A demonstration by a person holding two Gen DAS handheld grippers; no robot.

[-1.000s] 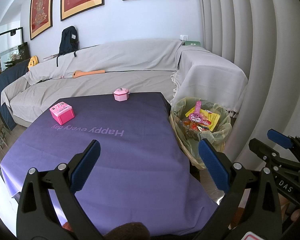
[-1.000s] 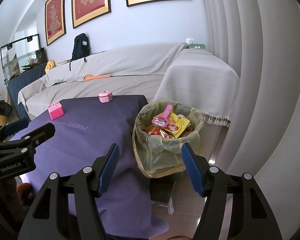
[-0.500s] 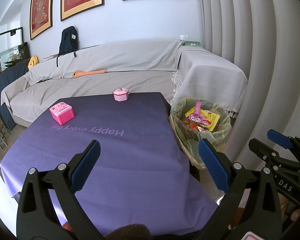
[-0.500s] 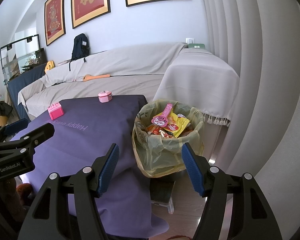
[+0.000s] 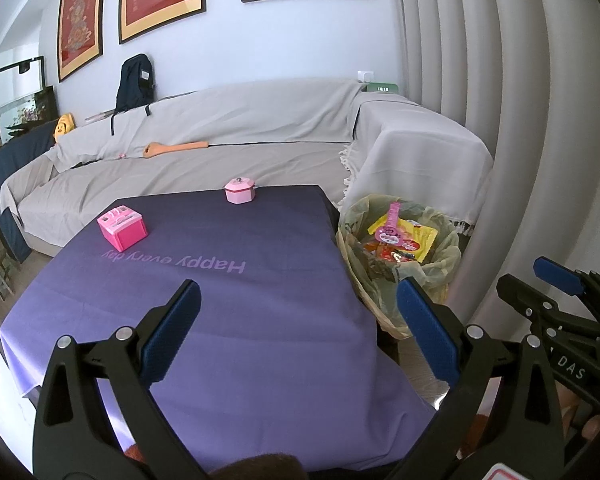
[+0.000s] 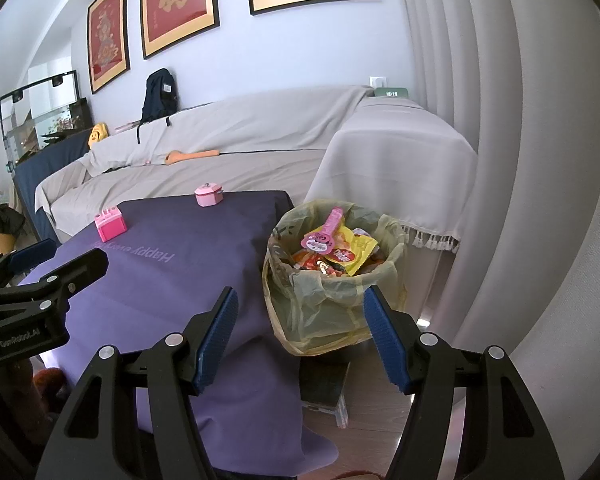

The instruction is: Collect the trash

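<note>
A bin lined with a yellowish bag (image 6: 332, 280) stands on the floor right of the table; it also shows in the left wrist view (image 5: 396, 248). It holds snack wrappers (image 6: 340, 256) and a pink toy watch (image 6: 328, 230). My left gripper (image 5: 300, 320) is open and empty above the near part of the purple tablecloth (image 5: 220, 280). My right gripper (image 6: 300, 332) is open and empty, in front of the bin and above the table's right edge. Each gripper shows at the edge of the other's view.
Two pink toys sit on the far part of the table: a small oven (image 5: 122, 232) and a pot (image 5: 240, 191). A grey covered sofa (image 5: 240, 140) runs behind, with an orange back scratcher (image 5: 176, 148). Grey curtains (image 6: 520, 160) hang at the right.
</note>
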